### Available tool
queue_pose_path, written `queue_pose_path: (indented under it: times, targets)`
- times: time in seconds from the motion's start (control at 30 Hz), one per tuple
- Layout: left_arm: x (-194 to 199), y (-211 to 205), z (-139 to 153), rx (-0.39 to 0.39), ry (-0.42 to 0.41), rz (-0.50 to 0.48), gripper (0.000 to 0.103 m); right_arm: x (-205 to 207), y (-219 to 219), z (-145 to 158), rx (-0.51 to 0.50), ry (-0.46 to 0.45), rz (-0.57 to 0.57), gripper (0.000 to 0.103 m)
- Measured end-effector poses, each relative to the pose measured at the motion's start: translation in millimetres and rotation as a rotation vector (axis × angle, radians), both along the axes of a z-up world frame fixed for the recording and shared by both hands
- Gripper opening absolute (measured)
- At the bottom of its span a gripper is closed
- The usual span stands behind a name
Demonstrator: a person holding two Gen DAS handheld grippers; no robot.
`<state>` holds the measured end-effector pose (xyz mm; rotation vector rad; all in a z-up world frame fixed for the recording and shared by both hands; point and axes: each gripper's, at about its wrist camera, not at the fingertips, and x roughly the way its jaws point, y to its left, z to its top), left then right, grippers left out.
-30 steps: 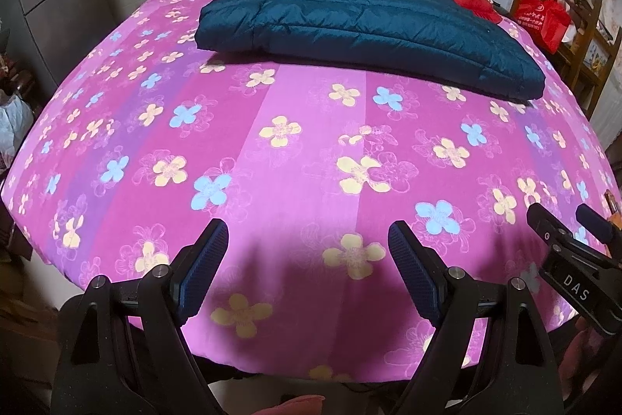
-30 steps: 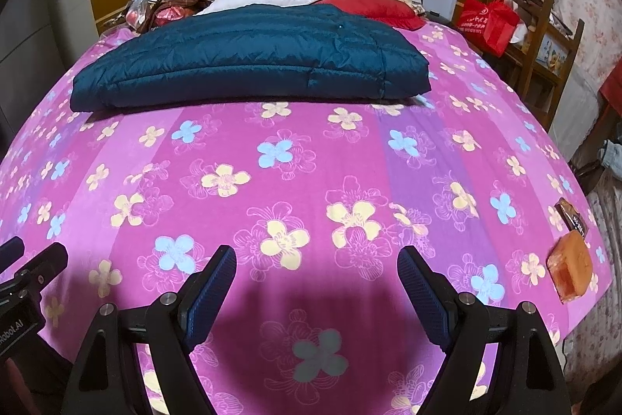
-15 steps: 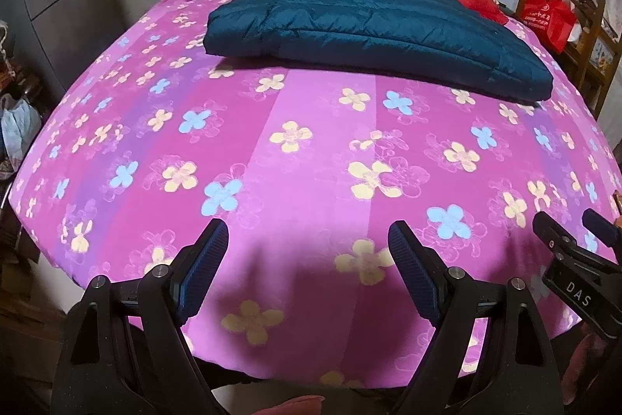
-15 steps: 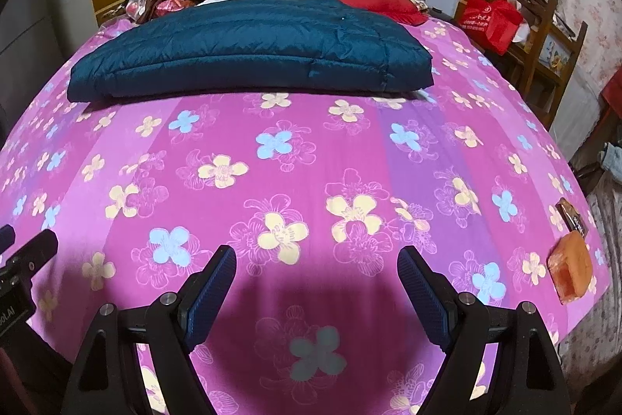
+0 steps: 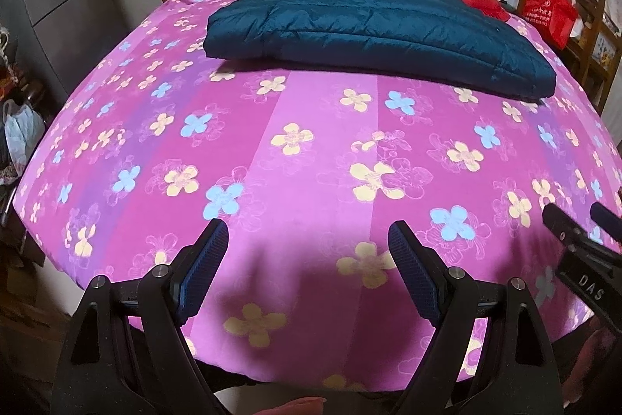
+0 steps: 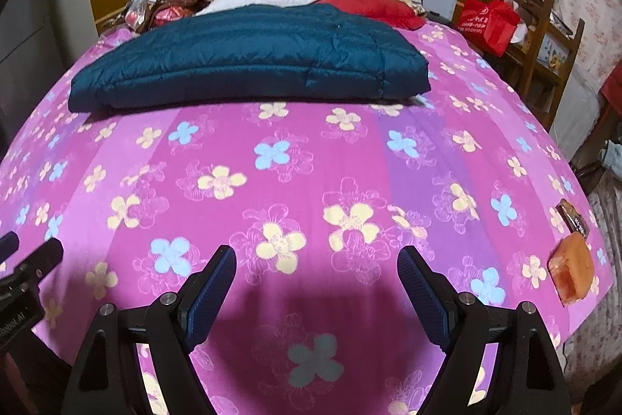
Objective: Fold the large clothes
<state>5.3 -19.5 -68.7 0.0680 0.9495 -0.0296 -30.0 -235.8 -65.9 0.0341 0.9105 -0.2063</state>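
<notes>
At the far left a grey bag (image 5: 21, 135) sits on the floor beside the bed (image 5: 311, 150), a little lower in the left view than a second ago. The left gripper (image 5: 307, 259) hovers over the near edge of the flowered sheet, its jaws wide and empty, as before. The folded dark blue jacket (image 5: 373, 30) lies flat across the far half of the bed, unmoved, well apart from both grippers. The right gripper (image 6: 317, 288) hangs beside the left one, jaws likewise wide with nothing between them, unchanged. An orange packet (image 6: 573, 269) rests at the bed's right edge. A red bag (image 6: 488, 20) stands beyond, near a wooden chair (image 6: 544, 41).
</notes>
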Motion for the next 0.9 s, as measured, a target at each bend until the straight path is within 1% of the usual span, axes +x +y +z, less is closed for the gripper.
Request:
queue_pose_path:
  times: [0.1, 0.33, 0.53, 0.9]
  targets:
    - [-0.4, -1.9, 0.0, 0.005, -0.004, 0.001, 0.084, -0.5, 1.0, 2.8, -0.006, -0.015, 0.003, 0.083]
    - [-0.2, -2.4, -1.6, 0.003, 0.003, 0.004, 0.084, 1.3, 3.1, 0.9, -0.006, -0.008, 0.014, 0.083]
    - [0.5, -1.5, -2.0, 0.001, 0.005, 0.006, 0.084, -1.1, 4.1, 4.5, -0.004, -0.040, 0.019, 0.083]
    - [1.3, -2.0, -2.2, -0.005, 0.013, 0.002, 0.084, -1.4, 4.5, 4.4, -0.006, -0.038, 0.023, 0.083]
